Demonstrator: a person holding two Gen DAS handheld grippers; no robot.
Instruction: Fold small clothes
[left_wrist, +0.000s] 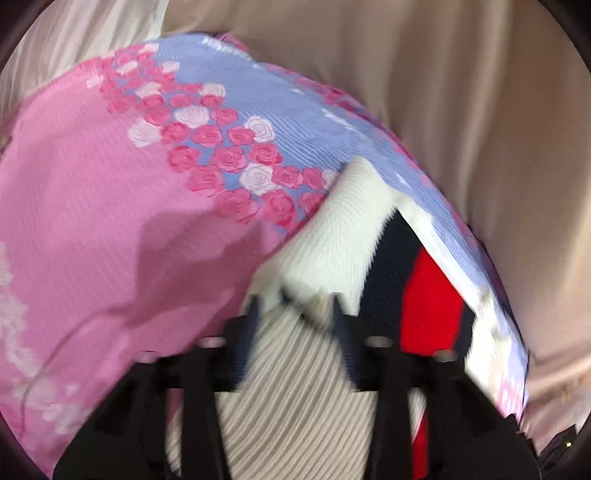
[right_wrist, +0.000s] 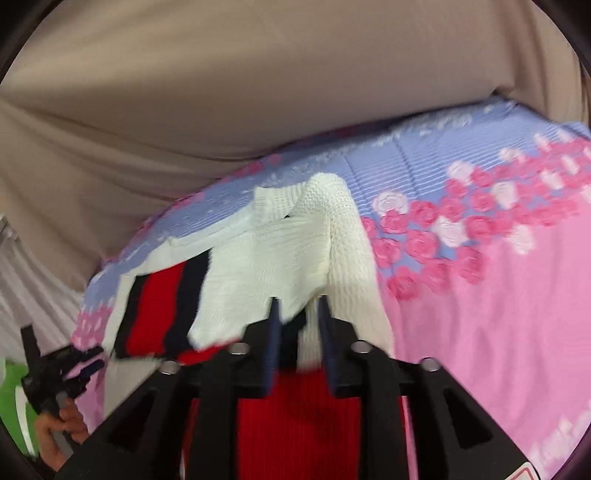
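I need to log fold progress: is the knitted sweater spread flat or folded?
Partly folded: the sweater has a white layer doubled over its red and navy stripes on the bedspread. It is not neat yet.

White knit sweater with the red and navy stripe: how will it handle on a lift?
Probably floppy: the sweater already drapes and bunches on the floral bedspread. The chunky ribbed knit should grip rather than slip. It looks bulky, so expect loose parts to sag and trail.

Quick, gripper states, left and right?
Left gripper: open, fingers apart over the sweater.
Right gripper: open, sweater between fingers, not pinched.
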